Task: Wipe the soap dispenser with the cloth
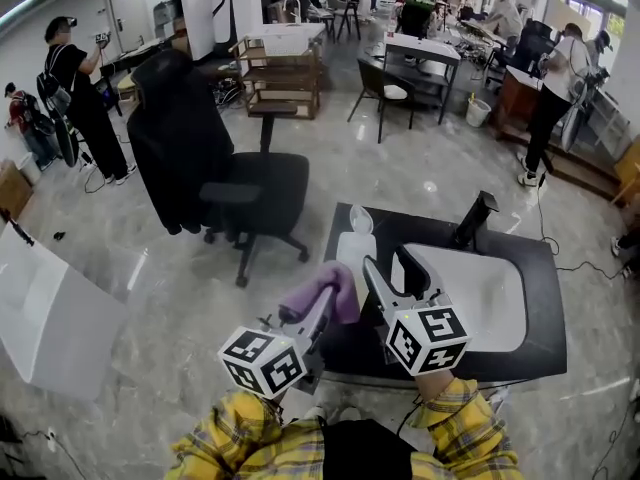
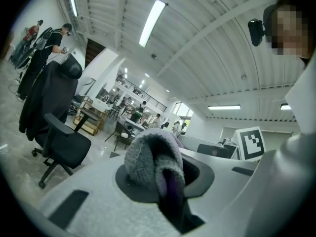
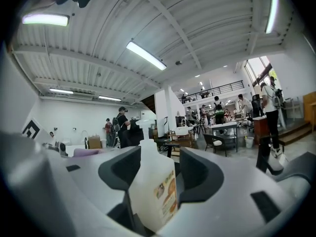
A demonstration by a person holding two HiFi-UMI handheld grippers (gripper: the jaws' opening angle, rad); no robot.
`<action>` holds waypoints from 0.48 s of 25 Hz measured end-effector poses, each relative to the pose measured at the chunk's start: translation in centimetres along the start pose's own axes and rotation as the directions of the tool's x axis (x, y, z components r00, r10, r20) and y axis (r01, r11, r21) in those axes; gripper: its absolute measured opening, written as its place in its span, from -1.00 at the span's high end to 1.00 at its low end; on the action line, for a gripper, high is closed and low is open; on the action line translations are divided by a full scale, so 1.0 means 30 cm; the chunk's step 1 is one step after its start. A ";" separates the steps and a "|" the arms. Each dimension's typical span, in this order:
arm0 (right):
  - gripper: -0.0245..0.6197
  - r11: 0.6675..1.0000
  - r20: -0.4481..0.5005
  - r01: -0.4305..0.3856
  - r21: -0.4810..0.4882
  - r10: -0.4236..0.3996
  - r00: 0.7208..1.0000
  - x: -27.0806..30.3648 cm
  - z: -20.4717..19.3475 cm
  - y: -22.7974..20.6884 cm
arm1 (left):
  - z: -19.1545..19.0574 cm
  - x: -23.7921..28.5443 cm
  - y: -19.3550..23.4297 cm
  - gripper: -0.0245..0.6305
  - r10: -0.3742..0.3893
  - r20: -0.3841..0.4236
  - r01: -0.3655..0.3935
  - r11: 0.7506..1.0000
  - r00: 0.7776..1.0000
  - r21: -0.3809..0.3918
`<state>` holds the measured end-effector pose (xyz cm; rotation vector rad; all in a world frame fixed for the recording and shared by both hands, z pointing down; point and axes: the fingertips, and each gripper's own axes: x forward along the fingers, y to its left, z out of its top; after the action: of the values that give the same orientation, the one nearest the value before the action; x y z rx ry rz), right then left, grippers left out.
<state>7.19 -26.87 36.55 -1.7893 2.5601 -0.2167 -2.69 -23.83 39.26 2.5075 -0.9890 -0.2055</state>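
The white soap dispenser [image 1: 355,253] stands on the black counter [image 1: 540,338] left of the sink. In the right gripper view the dispenser [image 3: 153,186] sits between the jaws of my right gripper [image 3: 155,174], with a narrow dark gap on its right side, so the pads do not press on it. In the head view my right gripper [image 1: 390,268] reaches level toward the bottle. My left gripper [image 1: 318,313] is shut on a bunched purple-grey cloth [image 1: 325,290], held just left of the dispenser. The cloth [image 2: 150,164] fills the left gripper [image 2: 165,177] view's centre.
A white sink basin [image 1: 480,288] with a black faucet [image 1: 475,218] lies right of the dispenser. A black office chair [image 1: 220,183] stands to the left on the floor. A white panel [image 1: 50,318] leans at far left. Several people and tables are farther back.
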 end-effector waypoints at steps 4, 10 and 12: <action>0.20 0.999 0.005 0.022 0.033 -0.022 1.000 -0.052 -0.014 -0.046 | 0.013 0.036 -0.036 0.78 -0.034 0.010 0.033 0.999 0.999 0.013; 0.31 0.996 -0.015 0.053 0.067 -0.052 0.999 -0.114 -0.050 -0.088 | 0.009 0.064 -0.055 0.77 -0.053 0.003 0.053 0.998 0.999 0.040; 0.38 0.994 -0.028 0.063 0.084 -0.061 0.998 -0.129 -0.070 -0.099 | 0.001 0.069 -0.055 0.78 -0.051 0.002 0.051 0.997 0.999 0.051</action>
<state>11.12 -24.02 38.71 -1.8493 2.4736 -0.3458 -0.17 -24.17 38.56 2.5815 -0.9430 -0.2021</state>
